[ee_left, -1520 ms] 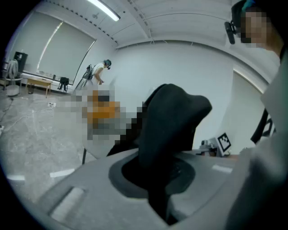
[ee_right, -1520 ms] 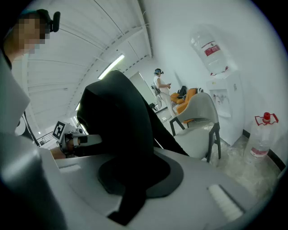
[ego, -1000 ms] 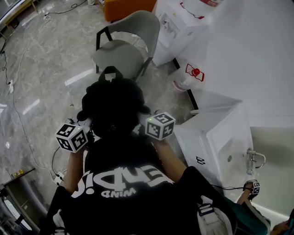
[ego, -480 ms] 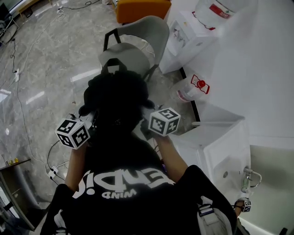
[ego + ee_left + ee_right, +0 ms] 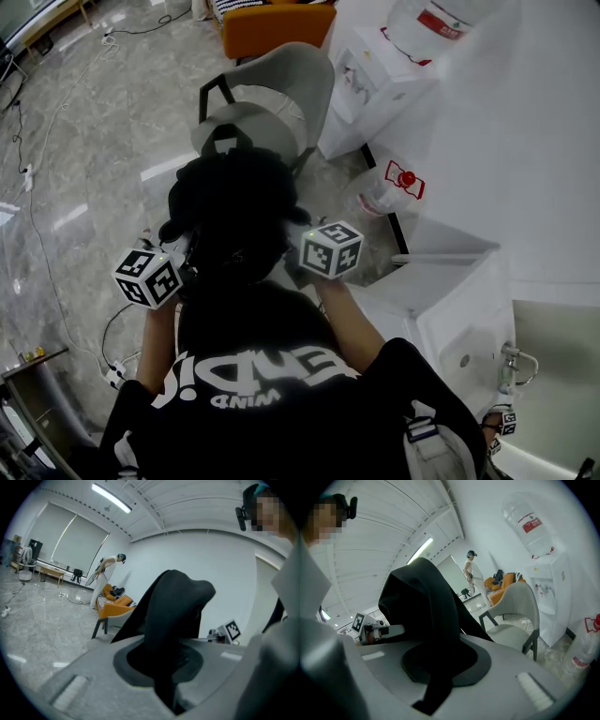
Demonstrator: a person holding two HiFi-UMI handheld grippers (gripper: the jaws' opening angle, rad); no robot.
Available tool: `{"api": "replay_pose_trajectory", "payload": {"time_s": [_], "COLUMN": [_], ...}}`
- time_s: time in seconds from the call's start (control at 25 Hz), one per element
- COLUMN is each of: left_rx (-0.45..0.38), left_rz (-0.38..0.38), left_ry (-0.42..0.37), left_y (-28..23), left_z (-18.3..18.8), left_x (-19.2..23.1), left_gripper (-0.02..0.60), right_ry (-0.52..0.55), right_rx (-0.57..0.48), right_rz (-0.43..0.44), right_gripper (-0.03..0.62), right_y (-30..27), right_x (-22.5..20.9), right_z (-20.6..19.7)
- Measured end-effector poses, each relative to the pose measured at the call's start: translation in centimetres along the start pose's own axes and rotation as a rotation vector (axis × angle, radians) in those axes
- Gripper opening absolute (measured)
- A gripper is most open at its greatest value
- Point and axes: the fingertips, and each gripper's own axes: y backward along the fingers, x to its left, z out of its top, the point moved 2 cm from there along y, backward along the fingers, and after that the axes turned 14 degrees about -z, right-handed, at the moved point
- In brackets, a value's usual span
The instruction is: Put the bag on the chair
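Observation:
A black bag [image 5: 232, 214] hangs in the air between my two grippers, straight in front of the person's chest. My left gripper [image 5: 176, 255] is shut on the bag's left side, and its dark fabric [image 5: 171, 616] runs up out of the jaws. My right gripper [image 5: 292, 255] is shut on the bag's right side, with black cloth [image 5: 426, 616] pinched there too. The grey chair [image 5: 267, 103] with black legs stands just beyond the bag, and the bag's top overlaps the front of its seat. In the right gripper view the chair [image 5: 513, 616] is to the right.
An orange sofa [image 5: 277, 23] sits behind the chair. A white water dispenser [image 5: 375, 75] stands at its right, with a water bottle [image 5: 384, 187] on the floor. A white cabinet with a sink [image 5: 450, 309] is close on the right. Cables [image 5: 37, 234] cross the floor at the left.
Both grippers keep their hold on the bag. The view has swayed a little, and the bag stays just in front of the chair seat.

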Motion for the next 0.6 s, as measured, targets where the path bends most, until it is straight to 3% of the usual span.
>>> {"api": "replay_pose_trajectory", "payload": {"time_s": [0.32, 0.6], "left_rx": [0.004, 0.031], "left_rz": [-0.018, -0.043], "left_ry": [0.035, 0.030], "left_y": [-3.8, -7.7], "left_z": [2.8, 7.7], "left_x": [5.7, 11.6], "left_gripper": [0.034, 0.034], "right_ry": [-0.010, -0.035], "right_rx": [0.011, 0.003], "right_rz": [-0.003, -0.012], "right_gripper": [0.028, 0.028], "right_y": [-5.6, -11.6], "right_x": [-2.5, -4.5], "right_z": [3.5, 8.4]}}
